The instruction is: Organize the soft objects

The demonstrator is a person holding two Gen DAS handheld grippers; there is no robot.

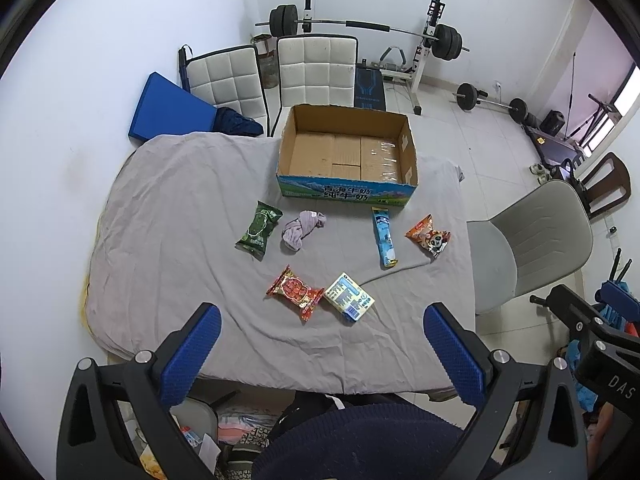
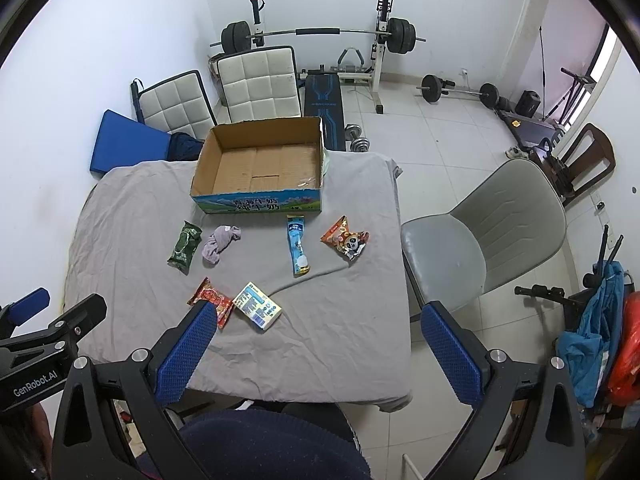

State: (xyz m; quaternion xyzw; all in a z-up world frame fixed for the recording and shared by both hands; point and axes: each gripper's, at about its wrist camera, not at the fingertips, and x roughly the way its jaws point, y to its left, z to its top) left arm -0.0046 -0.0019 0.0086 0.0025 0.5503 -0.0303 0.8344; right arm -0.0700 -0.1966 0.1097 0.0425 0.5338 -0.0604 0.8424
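Note:
An empty cardboard box (image 1: 348, 152) (image 2: 260, 164) stands at the far side of a table under a grey cloth (image 1: 180, 240) (image 2: 352, 320). In front of it lie a green packet (image 1: 257, 230) (image 2: 183, 246), a bundled lilac cloth (image 1: 302, 229) (image 2: 219, 243), a light blue sachet (image 1: 385, 237) (image 2: 297, 249) and an orange panda packet (image 1: 429, 235) (image 2: 345, 237). Nearer me lie a red packet (image 1: 295, 292) (image 2: 212, 301) and a small pale box (image 1: 349, 297) (image 2: 257, 305). My left gripper (image 1: 322, 314) hangs open above the near table edge. My right gripper (image 2: 316, 314) is open too, high over the table's near right corner.
A grey shell chair (image 1: 532, 248) (image 2: 480, 236) stands right of the table. Two white padded chairs (image 1: 316, 68) (image 2: 260, 80) and a blue cushion (image 1: 168, 108) stand behind it. A weight bench with barbell (image 1: 360, 32) fills the back of the room. A dark-clothed knee (image 1: 360, 440) sits below the grippers.

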